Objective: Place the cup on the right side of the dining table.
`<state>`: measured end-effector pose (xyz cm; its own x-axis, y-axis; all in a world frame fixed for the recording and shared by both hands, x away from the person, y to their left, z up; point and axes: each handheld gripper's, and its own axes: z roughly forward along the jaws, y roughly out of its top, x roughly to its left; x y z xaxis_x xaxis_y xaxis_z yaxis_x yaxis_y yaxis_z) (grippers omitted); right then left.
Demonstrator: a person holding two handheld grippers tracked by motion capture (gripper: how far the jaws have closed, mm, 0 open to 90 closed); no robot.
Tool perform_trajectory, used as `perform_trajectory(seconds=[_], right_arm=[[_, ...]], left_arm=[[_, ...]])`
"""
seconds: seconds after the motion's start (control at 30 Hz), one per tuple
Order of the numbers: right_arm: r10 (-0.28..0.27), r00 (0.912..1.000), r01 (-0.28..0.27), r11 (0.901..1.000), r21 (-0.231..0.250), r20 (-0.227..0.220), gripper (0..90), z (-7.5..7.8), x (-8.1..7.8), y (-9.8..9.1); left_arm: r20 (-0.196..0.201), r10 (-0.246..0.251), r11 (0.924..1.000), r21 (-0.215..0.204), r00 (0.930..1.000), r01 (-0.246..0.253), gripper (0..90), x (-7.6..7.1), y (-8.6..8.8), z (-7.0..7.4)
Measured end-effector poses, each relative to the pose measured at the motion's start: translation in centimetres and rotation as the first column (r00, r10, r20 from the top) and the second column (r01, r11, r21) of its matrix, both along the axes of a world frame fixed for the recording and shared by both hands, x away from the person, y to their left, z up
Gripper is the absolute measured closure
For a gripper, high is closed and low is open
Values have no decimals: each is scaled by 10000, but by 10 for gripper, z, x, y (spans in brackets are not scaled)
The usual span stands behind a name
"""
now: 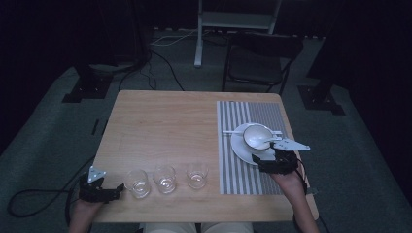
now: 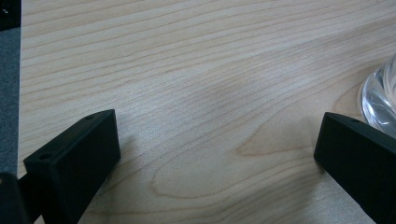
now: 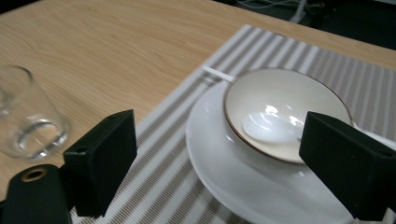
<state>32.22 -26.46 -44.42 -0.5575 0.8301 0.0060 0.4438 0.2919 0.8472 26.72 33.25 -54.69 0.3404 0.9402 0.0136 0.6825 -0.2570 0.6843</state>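
Note:
Three clear glasses [image 1: 137, 183] [image 1: 165, 178] [image 1: 197, 174] stand in a row near the front of the wooden table [image 1: 165, 126]. My left gripper [image 1: 116, 189] [image 2: 217, 135] rests open at the front left corner, and the leftmost glass [image 2: 380, 98] sits just beyond its right jaw. On a striped placemat [image 1: 243, 179] [image 3: 177, 186] a white plate [image 1: 240, 148] [image 3: 210, 140] carries a brown-rimmed bowl [image 1: 256, 135] [image 3: 280, 98] with a white spoon [image 3: 271, 128] in it. At the plate's near edge my right gripper [image 1: 266, 158] [image 3: 219, 130] is open, its jaws either side of the bowl.
A thin white stick [image 1: 232, 131] [image 3: 215, 73] lies across the plate's far side. The rightmost glass [image 3: 25, 116] is left of the placemat. Beyond the table a dark chair [image 1: 260, 56] and a white stand [image 1: 199, 48] are on the floor, with cables near them.

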Motion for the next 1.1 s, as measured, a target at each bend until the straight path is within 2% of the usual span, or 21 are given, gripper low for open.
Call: perform_trajectory(seconds=[0.2, 0.6, 0.77, 0.8, 0.87, 1.03, 1.07, 1.1], right_arm=[[334, 9994, -332, 9993, -142, 130, 108, 5, 5, 19], [1240, 9919, -1243, 9922, 70, 292, 109, 13, 12, 56], [1721, 9846, -1726, 9848, 189, 295, 109, 15, 15, 74], [1917, 9810, -1924, 9810, 250, 306, 109, 16, 16, 82], [1987, 9797, -1996, 9794, 317, 276, 109, 16, 16, 85], [2564, 9662, -2574, 9655, 389, 281, 108, 19, 19, 111], [2564, 9662, -2574, 9655, 389, 281, 108, 19, 19, 111], [2774, 9603, -2785, 9596, 402, 293, 108, 19, 19, 121]], left_arm=[[-5, 0, 10000, 6, 10000, 0, 7, 0, 0, 0], [3, -12, 10000, -4, 10000, 12, 7, 0, 0, 0], [9, -11, 10000, -14, 10000, 11, 7, 0, 0, 0], [9, -6, 10000, -18, 10000, 6, 7, 0, 0, 0], [12, -17, 10000, -3, 10000, 17, 7, 0, 0, 0], [23, -42, 10000, -14, 10000, 42, 7, 0, 0, 0], [23, -42, 10000, -14, 10000, 42, 7, 0, 0, 0], [24, -43, 10000, -14, 10000, 43, 7, 0, 0, 0]])
